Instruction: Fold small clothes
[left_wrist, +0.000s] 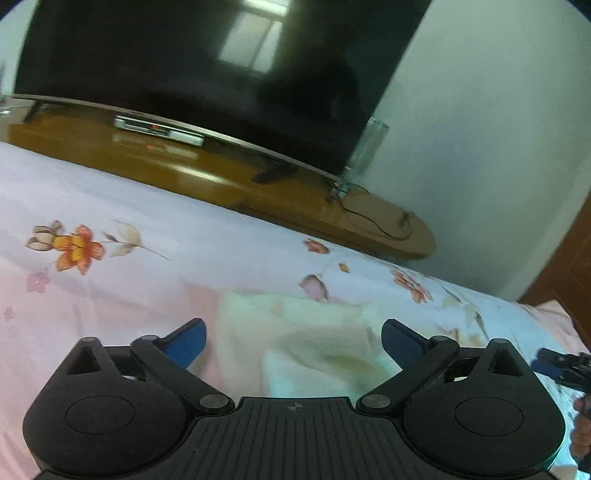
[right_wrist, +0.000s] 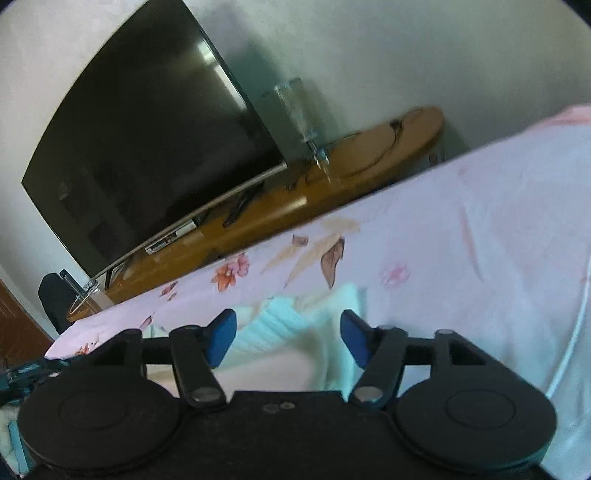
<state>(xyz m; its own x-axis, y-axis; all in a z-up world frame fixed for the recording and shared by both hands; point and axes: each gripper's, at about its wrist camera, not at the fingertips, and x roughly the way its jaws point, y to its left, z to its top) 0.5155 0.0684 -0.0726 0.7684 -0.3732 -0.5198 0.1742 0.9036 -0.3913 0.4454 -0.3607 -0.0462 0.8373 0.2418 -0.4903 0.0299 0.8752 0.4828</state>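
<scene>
A pale cream and mint garment (left_wrist: 314, 343) lies rumpled on a bed, directly ahead of both grippers. The left gripper (left_wrist: 293, 341) has its blue fingers (left_wrist: 188, 345) spread wide, with the cloth lying in the gap between them; neither finger is pressing on it. The right gripper (right_wrist: 288, 338) has its fingers (right_wrist: 221, 338) about half open, a ribbed mint fold of the garment (right_wrist: 280, 321) between them, not gripped. The bed sheet (left_wrist: 129, 266) is pale pink with orange flowers. Beyond the bed stands a wooden TV stand (left_wrist: 221, 181) carrying a large dark television (left_wrist: 184, 74), against a white wall (left_wrist: 480, 129).
</scene>
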